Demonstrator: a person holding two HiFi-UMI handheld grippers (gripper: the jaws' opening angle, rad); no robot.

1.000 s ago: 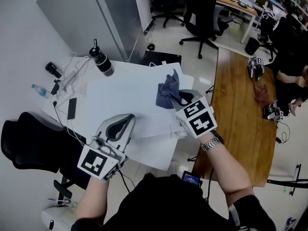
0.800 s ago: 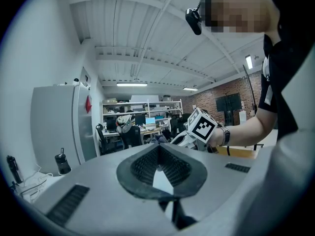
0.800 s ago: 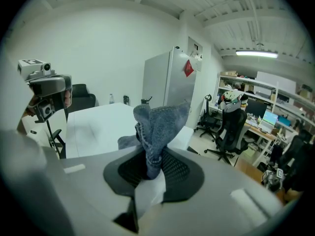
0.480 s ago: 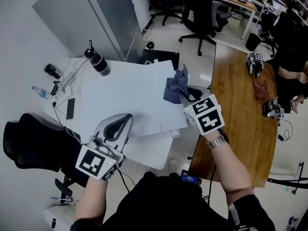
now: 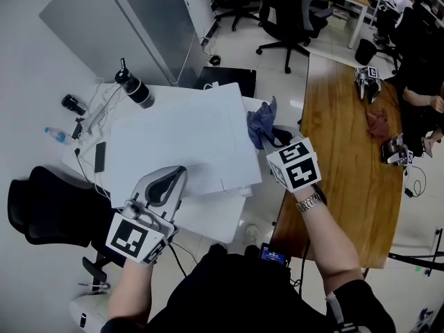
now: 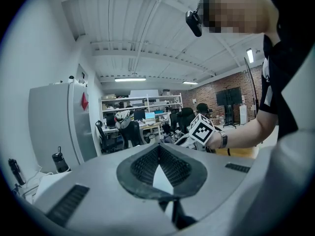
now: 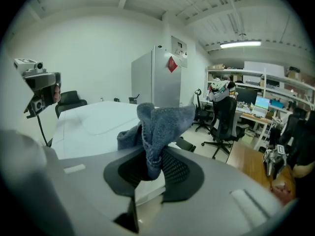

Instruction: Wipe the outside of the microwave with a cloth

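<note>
The white microwave (image 5: 180,141) stands on a white table, seen from above. My right gripper (image 5: 272,139) is at its right edge, shut on a blue-grey cloth (image 5: 261,120) that sticks up bunched from the jaws. In the right gripper view the cloth (image 7: 160,122) fills the gap between the pads of my right gripper (image 7: 150,168), with the microwave's (image 7: 93,122) white top beyond it on the left. My left gripper (image 5: 168,180) lies over the microwave's near left part, jaws shut with nothing in them. In the left gripper view my left gripper (image 6: 158,150) shows its pads pressed together.
A black bottle (image 5: 134,87), a small water bottle (image 5: 57,132), a phone (image 5: 99,157) and cables lie left of the microwave. A wooden table (image 5: 347,151) stands to the right. A black chair (image 5: 41,207) is at the left and a grey cabinet (image 5: 139,19) behind.
My right gripper has carried the cloth from over the microwave's top rightward and down to its right edge. The left gripper has stayed about where it was.
</note>
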